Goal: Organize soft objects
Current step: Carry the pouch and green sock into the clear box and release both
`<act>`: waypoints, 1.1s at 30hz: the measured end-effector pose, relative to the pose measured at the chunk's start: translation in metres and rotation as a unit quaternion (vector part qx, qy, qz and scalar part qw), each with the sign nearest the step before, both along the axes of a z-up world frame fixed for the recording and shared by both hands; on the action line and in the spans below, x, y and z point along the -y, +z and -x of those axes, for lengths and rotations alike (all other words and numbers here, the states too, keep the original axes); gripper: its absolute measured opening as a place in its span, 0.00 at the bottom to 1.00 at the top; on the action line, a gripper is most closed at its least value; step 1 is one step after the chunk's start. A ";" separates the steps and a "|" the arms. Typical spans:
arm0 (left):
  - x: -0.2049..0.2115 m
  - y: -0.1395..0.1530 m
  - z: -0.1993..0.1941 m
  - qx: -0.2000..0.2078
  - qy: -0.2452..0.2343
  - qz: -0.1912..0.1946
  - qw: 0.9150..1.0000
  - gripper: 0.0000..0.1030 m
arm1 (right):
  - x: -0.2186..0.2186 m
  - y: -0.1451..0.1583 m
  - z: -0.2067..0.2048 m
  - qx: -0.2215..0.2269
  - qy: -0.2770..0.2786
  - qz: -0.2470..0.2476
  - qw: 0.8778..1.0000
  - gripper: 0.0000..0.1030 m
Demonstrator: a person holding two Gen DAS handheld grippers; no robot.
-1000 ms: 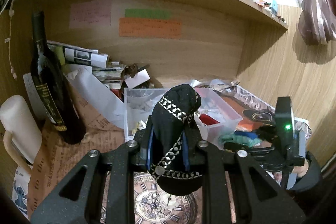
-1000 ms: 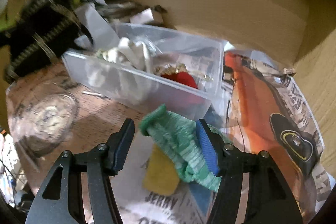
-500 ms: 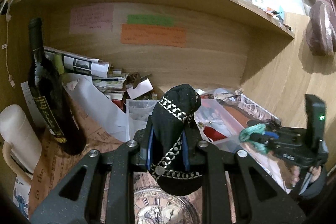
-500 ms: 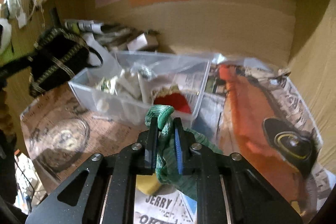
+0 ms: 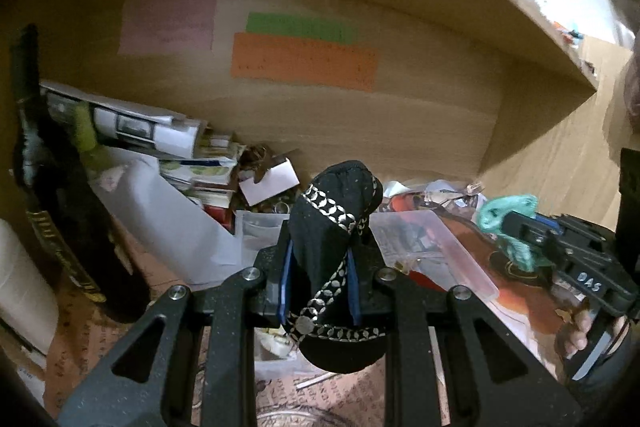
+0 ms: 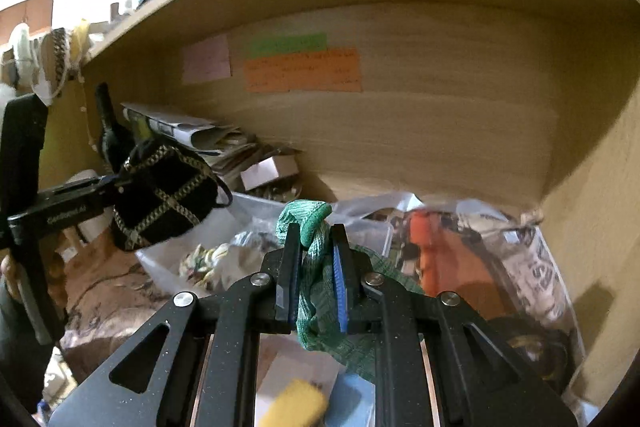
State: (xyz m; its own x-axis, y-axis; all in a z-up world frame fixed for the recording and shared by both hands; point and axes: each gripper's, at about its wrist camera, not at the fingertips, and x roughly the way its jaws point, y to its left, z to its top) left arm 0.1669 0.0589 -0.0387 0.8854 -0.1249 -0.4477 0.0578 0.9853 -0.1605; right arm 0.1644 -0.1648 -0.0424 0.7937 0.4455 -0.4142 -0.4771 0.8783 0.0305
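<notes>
My left gripper (image 5: 318,267) is shut on a black pouch with silver-patterned trim (image 5: 332,247) and holds it up above the desk; the pouch also shows in the right wrist view (image 6: 160,203). My right gripper (image 6: 316,259) is shut on a green knitted cloth (image 6: 312,267), lifted off the desk; it shows at the right of the left wrist view (image 5: 508,223). A clear plastic bin (image 5: 448,247) with soft items lies below and between the two grippers (image 6: 224,239).
A dark wine bottle (image 5: 52,195) stands at the left by a white roll (image 5: 20,295). Papers and boxes (image 5: 152,131) pile against the wooden back wall. A yellow sponge (image 6: 292,403) and blue pad (image 6: 352,399) lie below my right gripper. Newspaper covers the desk.
My right gripper closed on the green cloth and lifted it up from the desk. My left gripper rose a little with the black pouch held.
</notes>
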 end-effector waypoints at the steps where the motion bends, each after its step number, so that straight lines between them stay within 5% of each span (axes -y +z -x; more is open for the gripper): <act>1: 0.001 -0.002 -0.004 -0.002 0.001 -0.003 1.000 0.21 | -0.003 -0.001 -0.004 -0.001 0.000 0.004 1.000 0.12; 14: 0.010 -0.050 -0.058 -0.072 0.007 -0.017 0.997 0.22 | -0.051 -0.050 -0.059 -0.079 0.012 0.088 0.993 0.15; 16: 0.012 -0.053 -0.060 -0.074 0.008 -0.024 0.997 0.23 | -0.054 -0.054 -0.057 -0.085 0.019 0.099 0.991 0.23; 18: 0.015 -0.055 -0.062 -0.080 0.003 -0.028 0.996 0.24 | -0.055 -0.056 -0.053 -0.091 0.024 0.105 0.990 0.44; 24: 0.026 -0.063 -0.053 -0.090 -0.008 -0.060 0.994 0.32 | -0.051 -0.053 -0.040 -0.081 0.025 0.108 0.991 0.59; 33: 0.029 -0.061 -0.024 -0.084 -0.022 -0.064 0.994 0.59 | -0.020 -0.050 0.008 -0.051 -0.002 0.091 0.995 0.78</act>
